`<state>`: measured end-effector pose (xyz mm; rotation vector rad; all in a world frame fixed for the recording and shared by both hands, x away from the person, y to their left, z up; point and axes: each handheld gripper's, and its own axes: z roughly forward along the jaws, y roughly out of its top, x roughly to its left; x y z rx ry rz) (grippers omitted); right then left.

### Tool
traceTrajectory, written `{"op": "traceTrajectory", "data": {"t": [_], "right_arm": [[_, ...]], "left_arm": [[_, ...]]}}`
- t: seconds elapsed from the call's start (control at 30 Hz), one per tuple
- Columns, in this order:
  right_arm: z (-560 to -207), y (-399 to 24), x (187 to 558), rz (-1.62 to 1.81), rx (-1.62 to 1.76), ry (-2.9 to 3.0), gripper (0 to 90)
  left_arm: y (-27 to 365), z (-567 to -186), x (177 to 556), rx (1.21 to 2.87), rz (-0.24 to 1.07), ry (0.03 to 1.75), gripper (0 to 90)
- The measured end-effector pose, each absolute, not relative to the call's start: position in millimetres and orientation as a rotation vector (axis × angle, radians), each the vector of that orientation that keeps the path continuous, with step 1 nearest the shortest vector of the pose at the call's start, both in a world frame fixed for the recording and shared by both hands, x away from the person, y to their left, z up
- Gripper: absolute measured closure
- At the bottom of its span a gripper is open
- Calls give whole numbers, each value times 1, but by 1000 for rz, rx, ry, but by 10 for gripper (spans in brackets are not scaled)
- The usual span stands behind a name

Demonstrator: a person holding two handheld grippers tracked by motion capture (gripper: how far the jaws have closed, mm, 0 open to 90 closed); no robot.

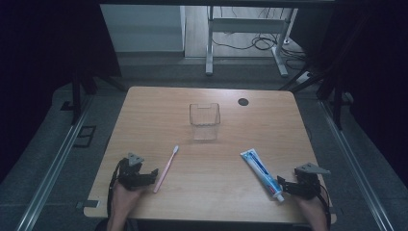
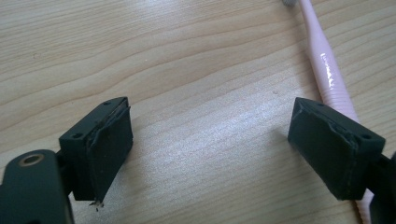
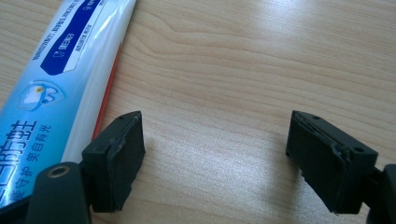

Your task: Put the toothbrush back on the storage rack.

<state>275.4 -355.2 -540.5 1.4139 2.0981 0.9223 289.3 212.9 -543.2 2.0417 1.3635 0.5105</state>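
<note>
Table (image 1: 202, 163): light wood-grain top, with a small dark round spot (image 1: 243, 101) near the far edge, right of centre.

Toothpaste tube (image 1: 262, 173): white and light blue with a dark blue label panel. In the right gripper view the tube (image 3: 56, 79) carries Chinese characters in white on the blue panel and in dark blue on the pale body; small print is too fine to read, and no brand in Latin letters can be made out. A thin red stripe runs along its edge. It lies flat on the near right part of the table, long axis diagonal: flat crimped end toward the far left, white cap end toward the near right, just beside the right gripper.

Toothbrush (image 1: 166, 168): pale pink handle, white bristle head. It lies flat on the near left part of the table, long axis diagonal, head pointing far and slightly right, handle end near. In the left gripper view the glossy handle (image 2: 329, 74) passes just beside the right-hand jaw; whether it touches cannot be told.

Clear plastic cup (image 1: 204, 121): squarish, upright, open top, at table centre, well apart from both items.

Left gripper (image 1: 144, 177): jaws wide apart, bare wood between them, holding nothing.

Right gripper (image 1: 288, 186): jaws wide apart, holding nothing; the tube lies outside its left-hand jaw.
</note>
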Motion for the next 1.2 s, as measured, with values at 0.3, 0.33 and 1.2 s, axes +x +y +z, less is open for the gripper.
{"op": "traceTrajectory", "data": {"t": [0.3,0.33,1.2], "right_arm": [[-541,-356,276,923,1406,2104,188],[-541,-356,276,924,1406,2105,188],[-541,-356,276,927,1402,2110,187]], "left_arm": [[205,-531,284,2063,516,1302,309],[204,-529,283,2060,513,1293,327],[159,-518,265,2164,352,1075,892]]}}
